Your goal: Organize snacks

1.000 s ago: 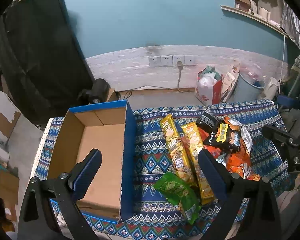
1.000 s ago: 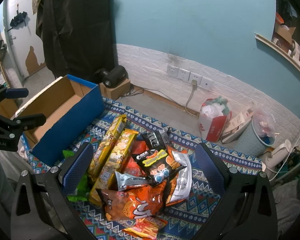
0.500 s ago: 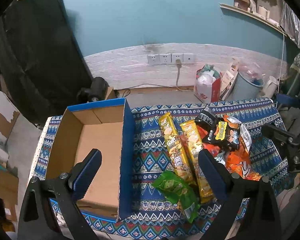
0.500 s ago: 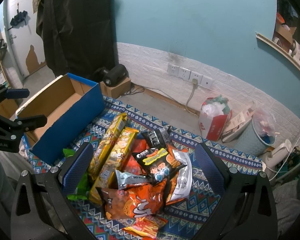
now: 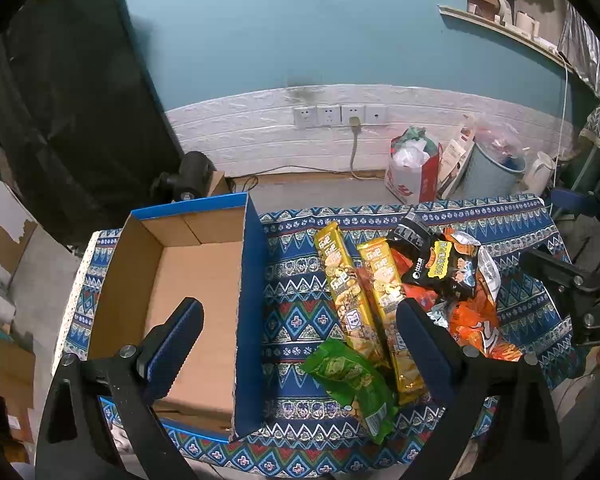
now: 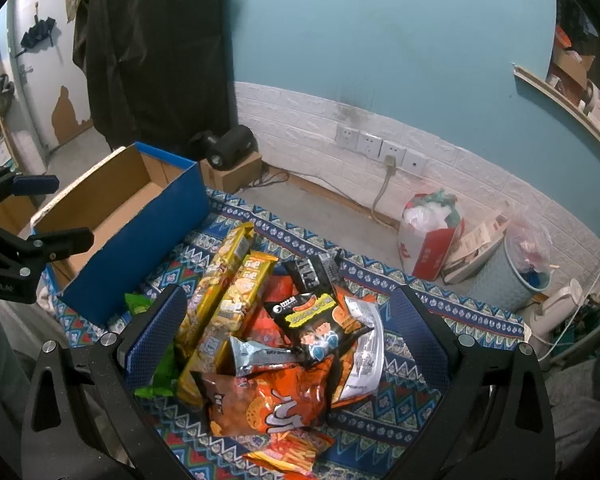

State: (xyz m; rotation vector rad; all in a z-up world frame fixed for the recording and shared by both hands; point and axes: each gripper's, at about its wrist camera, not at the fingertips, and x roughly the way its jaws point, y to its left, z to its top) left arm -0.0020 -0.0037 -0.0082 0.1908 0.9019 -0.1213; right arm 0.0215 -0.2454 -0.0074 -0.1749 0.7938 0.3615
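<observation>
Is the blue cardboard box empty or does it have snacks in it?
Empty: the blue cardboard box shows only bare brown floor; the snacks lie outside.

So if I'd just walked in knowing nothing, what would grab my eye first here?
Probably the bright heap of snack packets piled on the patterned blue cloth, with two long gold packs along its left edge. Next, the empty blue cardboard box left of the heap. Both grippers, left and right, hover open above.

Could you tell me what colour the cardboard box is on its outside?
Blue outside, plain brown inside; the open cardboard box shows best in the right wrist view.
</observation>
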